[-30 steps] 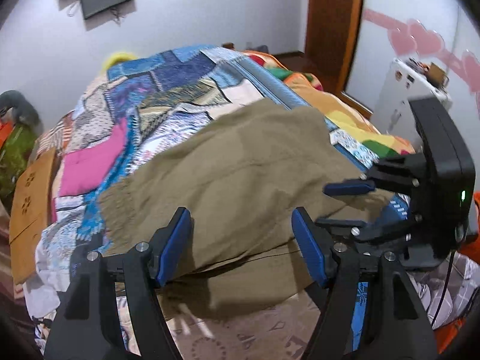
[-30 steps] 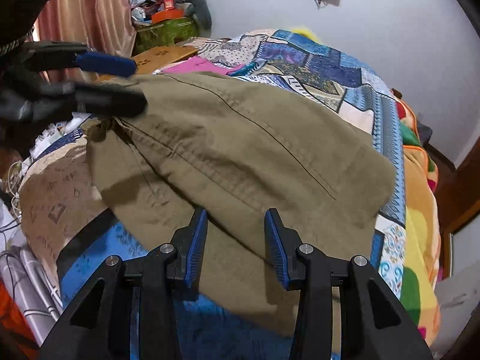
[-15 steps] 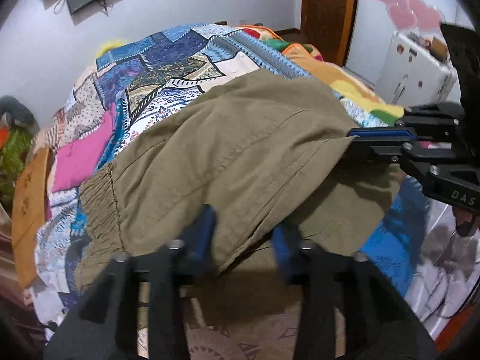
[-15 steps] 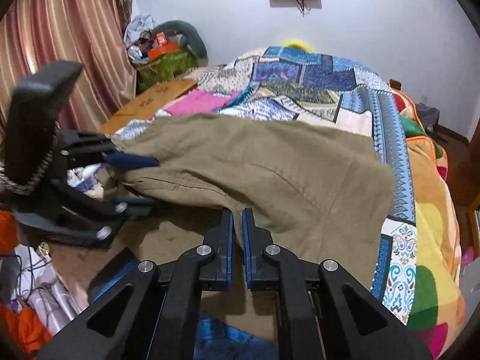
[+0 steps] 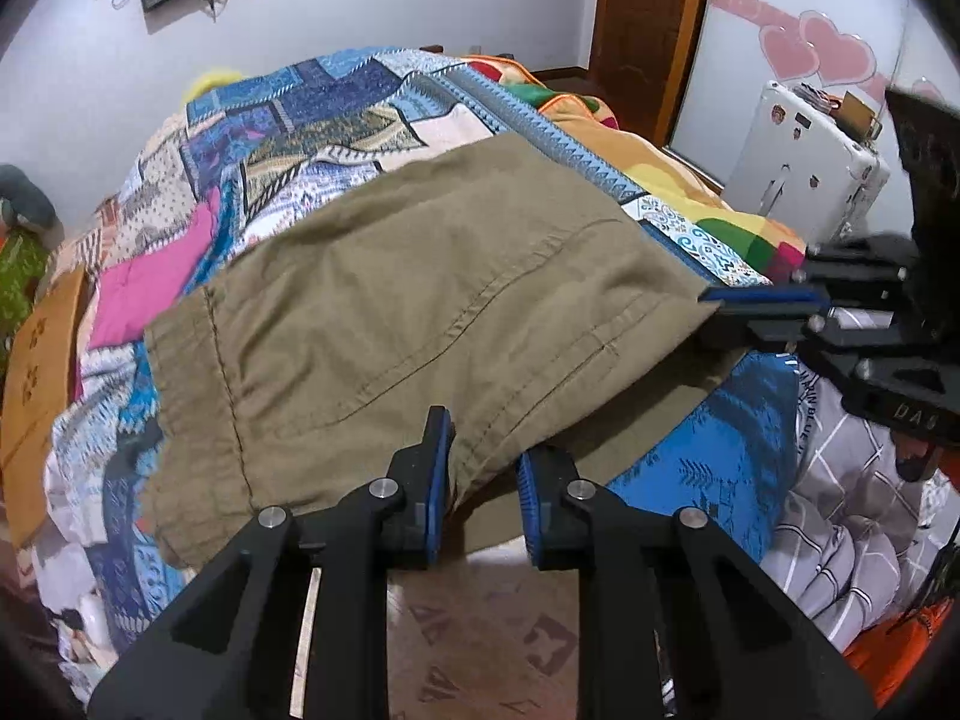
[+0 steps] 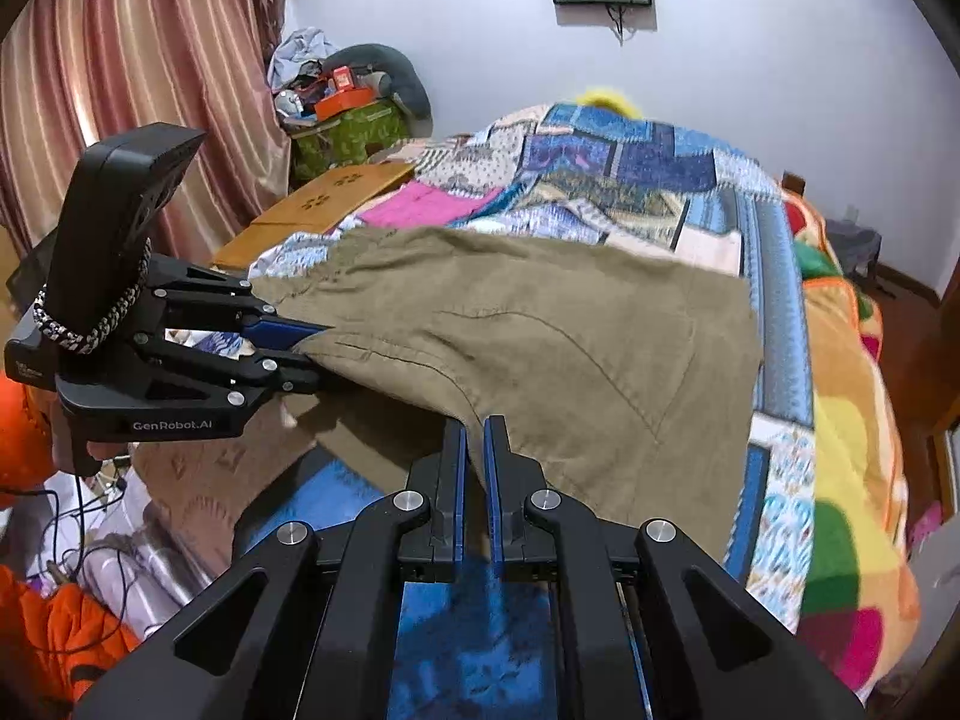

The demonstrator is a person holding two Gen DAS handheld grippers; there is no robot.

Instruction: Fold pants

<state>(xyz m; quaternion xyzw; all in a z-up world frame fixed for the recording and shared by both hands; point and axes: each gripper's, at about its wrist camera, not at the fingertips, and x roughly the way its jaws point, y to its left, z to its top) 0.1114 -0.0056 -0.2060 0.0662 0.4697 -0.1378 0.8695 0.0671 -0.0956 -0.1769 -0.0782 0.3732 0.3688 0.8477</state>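
Bed: a patchwork quilt [image 5: 312, 120] covers the bed and carries the whole job; a pink patch and an orange-yellow blanket [image 6: 852, 432] flank the work area.
Pants: olive-green pants [image 5: 390, 312] lie spread across the near end of the quilt, upper layer lifted off a lower layer that lies flat beneath; the gathered waistband sits toward the left side.
Long axis: the lifted near edge runs left to right between the two tongs, so the cloth extends away from both tools toward the far end of the bed.
Right tongs: right tongs [image 6: 474, 438] are closed tight on the near edge of the pants, blue pads almost meeting with a thin pinch of fabric between them.
Left tongs: left tongs [image 5: 483, 450] stand narrow with the hem drooping into the gap; in the right wrist view the pads grip the cloth at the waistband end, so I judge them holding the pants.
Nearer hand: neither is favoured; each holds its own end of the same edge, well apart.
Step in hand, as I judge it: the held edge is raised, ready to be carried over the lower layer.
Risk: uneven travel of the two hands would skew the fold line.
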